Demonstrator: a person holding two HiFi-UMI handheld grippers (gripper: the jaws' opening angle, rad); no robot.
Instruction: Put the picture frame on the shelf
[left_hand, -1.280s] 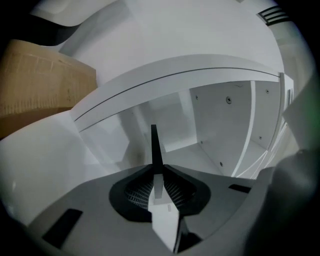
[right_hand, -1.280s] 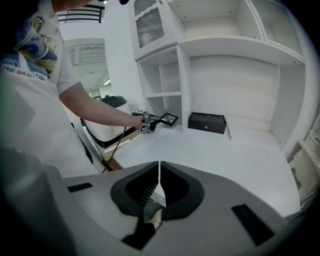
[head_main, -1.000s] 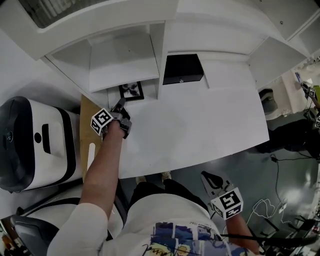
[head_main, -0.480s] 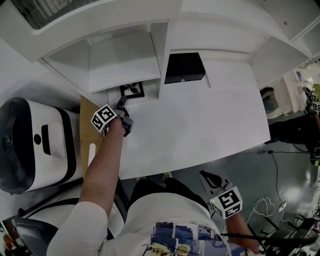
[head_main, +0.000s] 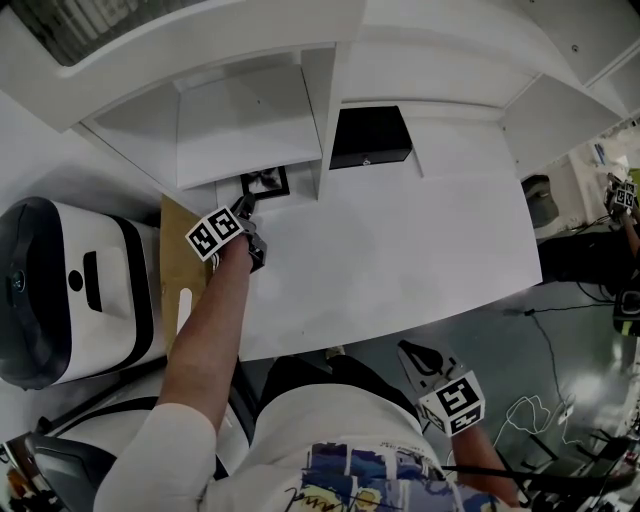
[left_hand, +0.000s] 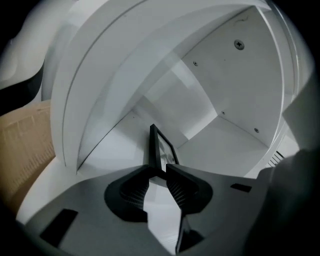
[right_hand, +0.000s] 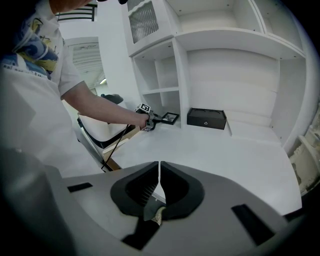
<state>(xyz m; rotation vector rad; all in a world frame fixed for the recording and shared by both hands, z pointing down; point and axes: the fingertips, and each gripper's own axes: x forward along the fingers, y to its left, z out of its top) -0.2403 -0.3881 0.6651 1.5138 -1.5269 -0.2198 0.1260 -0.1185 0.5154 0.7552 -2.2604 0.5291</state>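
My left claw (left_hand: 160, 169) is clamped on the near edge of the picture frame (left_hand: 158, 148), which stands upright and edge-on to that claw's camera. The frame is already inside the shelf (head_main: 250, 120). It sits in the low bay to the left of the black box (head_main: 370, 137), on the far side of the upright divider from it, tucked half under the shelf board.

I judge the carrying done and the placing nearly so. What is left is to let the frame settle, part the claw and back out without tipping it. I cannot tell whether the frame's bottom edge is touching the bay floor.

My right claw (right_hand: 159, 165) is pressed together with nothing in it. It hangs well away from the black box, off the near edge of the desk (head_main: 400, 260), and has no part in this step.
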